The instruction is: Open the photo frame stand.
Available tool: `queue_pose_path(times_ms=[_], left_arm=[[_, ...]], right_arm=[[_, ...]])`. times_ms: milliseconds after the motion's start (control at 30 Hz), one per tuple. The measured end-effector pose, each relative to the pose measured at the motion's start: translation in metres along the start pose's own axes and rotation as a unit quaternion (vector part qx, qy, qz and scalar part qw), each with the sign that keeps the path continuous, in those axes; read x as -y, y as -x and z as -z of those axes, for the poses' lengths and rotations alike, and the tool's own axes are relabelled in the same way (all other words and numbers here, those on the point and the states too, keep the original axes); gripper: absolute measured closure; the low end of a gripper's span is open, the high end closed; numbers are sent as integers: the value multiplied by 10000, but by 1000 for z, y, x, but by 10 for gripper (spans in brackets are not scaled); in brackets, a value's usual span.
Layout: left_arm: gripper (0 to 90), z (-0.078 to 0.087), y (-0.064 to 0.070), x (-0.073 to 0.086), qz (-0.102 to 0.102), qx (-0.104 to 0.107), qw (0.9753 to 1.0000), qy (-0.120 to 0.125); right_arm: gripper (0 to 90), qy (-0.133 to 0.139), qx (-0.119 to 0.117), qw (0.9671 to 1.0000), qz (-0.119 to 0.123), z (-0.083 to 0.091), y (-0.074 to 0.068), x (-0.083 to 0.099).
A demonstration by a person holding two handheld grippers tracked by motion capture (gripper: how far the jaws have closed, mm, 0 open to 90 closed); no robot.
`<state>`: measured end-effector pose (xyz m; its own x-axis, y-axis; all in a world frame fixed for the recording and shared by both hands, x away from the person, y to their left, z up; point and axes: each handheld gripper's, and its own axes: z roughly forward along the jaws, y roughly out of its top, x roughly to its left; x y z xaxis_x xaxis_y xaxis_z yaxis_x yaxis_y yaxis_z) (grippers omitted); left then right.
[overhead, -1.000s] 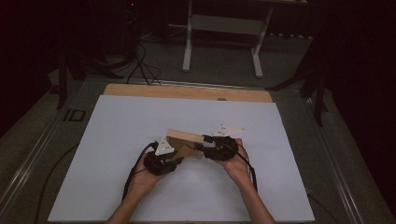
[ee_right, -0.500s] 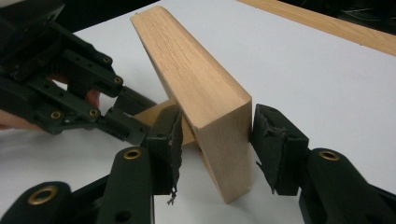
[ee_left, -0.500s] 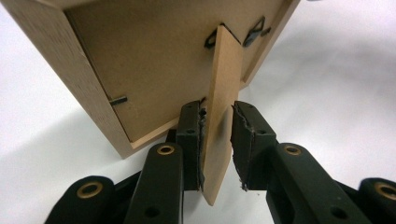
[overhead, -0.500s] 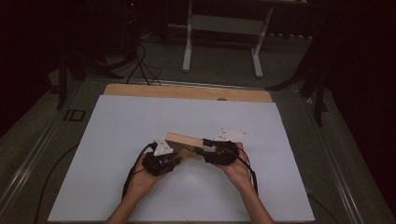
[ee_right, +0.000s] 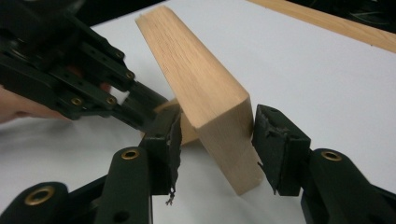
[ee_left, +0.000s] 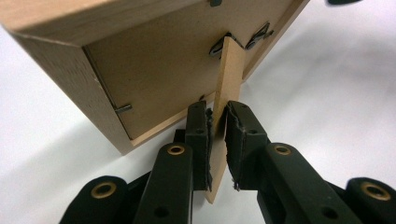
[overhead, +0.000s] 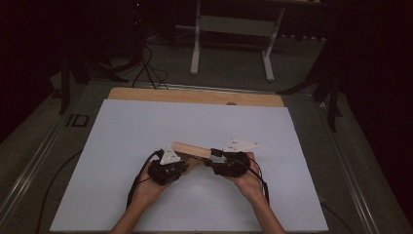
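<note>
Frame work at mid-table: light wooden picture frame held tilted above the white table sheet, back side toward the left gripper. That gripper's jaws are clamped on the thin fibreboard easel stand. The right gripper stands wide, straddling the frame's corner, contact unclear. To do this well: steady the frame first, then swing the stand slowly about its hinge, avoiding twist.
</note>
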<state>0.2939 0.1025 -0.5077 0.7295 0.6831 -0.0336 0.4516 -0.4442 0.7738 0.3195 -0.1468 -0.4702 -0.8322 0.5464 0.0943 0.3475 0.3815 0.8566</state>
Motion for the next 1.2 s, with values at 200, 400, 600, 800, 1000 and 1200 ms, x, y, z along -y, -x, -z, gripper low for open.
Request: queue_pose_path(times_ms=[200,400,600,800,1000,1200], left_arm=[[792,0,1,2,2,17,10000,-43],[790,0,4,4,-59,7,9999,-137],[789,-1,5,5,-85,13,9998,-172],[777,0,4,6,-67,20,9998,-181],[725,4,3,7,-22,4,9999,-146],[718,8,2,9,20,-23,9999,-100]], right_arm=[[522,23,-77,9999,87,4,-3,0],[512,53,-151,9998,74,9,-6,6],[497,10,-144,9998,134,15,-5,13],[491,4,-93,9999,90,22,-1,18],[491,47,-64,10000,19,26,1,22],[489,80,-65,9999,1,28,3,22]])
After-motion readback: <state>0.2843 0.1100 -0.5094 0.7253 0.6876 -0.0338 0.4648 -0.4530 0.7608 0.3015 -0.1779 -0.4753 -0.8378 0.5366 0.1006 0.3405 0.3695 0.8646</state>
